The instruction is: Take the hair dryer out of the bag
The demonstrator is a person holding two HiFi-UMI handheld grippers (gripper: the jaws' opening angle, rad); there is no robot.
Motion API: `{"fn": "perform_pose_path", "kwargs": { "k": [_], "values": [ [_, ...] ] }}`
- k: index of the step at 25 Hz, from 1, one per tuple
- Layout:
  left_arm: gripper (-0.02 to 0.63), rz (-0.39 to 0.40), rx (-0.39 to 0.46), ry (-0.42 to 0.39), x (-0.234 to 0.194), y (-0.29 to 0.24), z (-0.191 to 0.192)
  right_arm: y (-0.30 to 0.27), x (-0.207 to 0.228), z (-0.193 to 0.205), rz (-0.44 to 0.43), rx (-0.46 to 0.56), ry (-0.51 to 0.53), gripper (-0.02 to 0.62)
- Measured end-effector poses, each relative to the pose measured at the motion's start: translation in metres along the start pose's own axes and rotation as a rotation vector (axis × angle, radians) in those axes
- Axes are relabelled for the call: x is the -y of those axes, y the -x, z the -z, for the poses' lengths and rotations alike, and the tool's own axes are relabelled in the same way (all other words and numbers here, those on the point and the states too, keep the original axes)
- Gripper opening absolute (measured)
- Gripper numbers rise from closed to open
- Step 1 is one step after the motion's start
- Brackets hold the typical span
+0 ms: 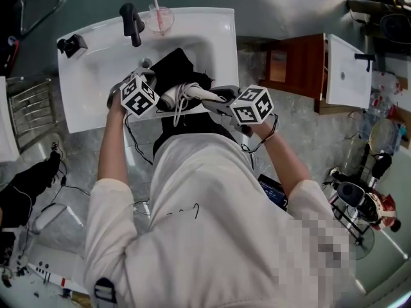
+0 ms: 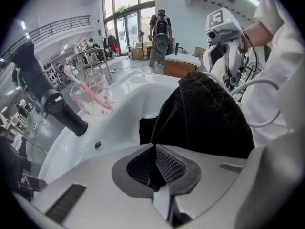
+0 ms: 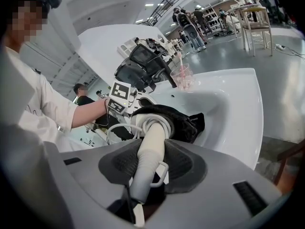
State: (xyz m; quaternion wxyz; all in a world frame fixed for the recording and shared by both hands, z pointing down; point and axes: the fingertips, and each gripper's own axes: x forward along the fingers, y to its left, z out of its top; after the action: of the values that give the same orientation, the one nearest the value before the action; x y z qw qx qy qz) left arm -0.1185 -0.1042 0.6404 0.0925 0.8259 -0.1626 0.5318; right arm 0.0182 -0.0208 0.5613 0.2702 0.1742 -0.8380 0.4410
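Observation:
A black fabric bag (image 1: pixel 173 66) lies in the basin of a white sink (image 1: pixel 96 63). The white hair dryer (image 1: pixel 192 94), its cord looped round it, sticks out of the bag's mouth toward me. My left gripper (image 2: pixel 155 163) is shut on a fold of the bag (image 2: pixel 205 118) at its near left edge. My right gripper (image 3: pixel 147 163) is shut on the hair dryer's handle (image 3: pixel 150 144), with the dryer's head still against the bag (image 3: pixel 183 120). In the head view the left gripper (image 1: pixel 151 82) and right gripper (image 1: pixel 217 99) flank the dryer.
A black faucet (image 1: pixel 131 21) and a clear cup (image 1: pixel 159 19) with a pink toothbrush stand on the sink's back rim. A small black item (image 1: pixel 72 45) sits at the sink's left corner. A wooden cabinet (image 1: pixel 302 66) stands right of the sink.

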Motion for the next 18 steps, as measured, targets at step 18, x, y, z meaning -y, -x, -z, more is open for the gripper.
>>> {"fn": "perform_pose_path", "kwargs": {
  "k": [18],
  "values": [
    [0.029, -0.114, -0.050, 0.228, -0.031, 0.028, 0.070, -0.015, -0.037, -0.030, -0.219, 0.079, 0.062, 0.146]
  ]
}}
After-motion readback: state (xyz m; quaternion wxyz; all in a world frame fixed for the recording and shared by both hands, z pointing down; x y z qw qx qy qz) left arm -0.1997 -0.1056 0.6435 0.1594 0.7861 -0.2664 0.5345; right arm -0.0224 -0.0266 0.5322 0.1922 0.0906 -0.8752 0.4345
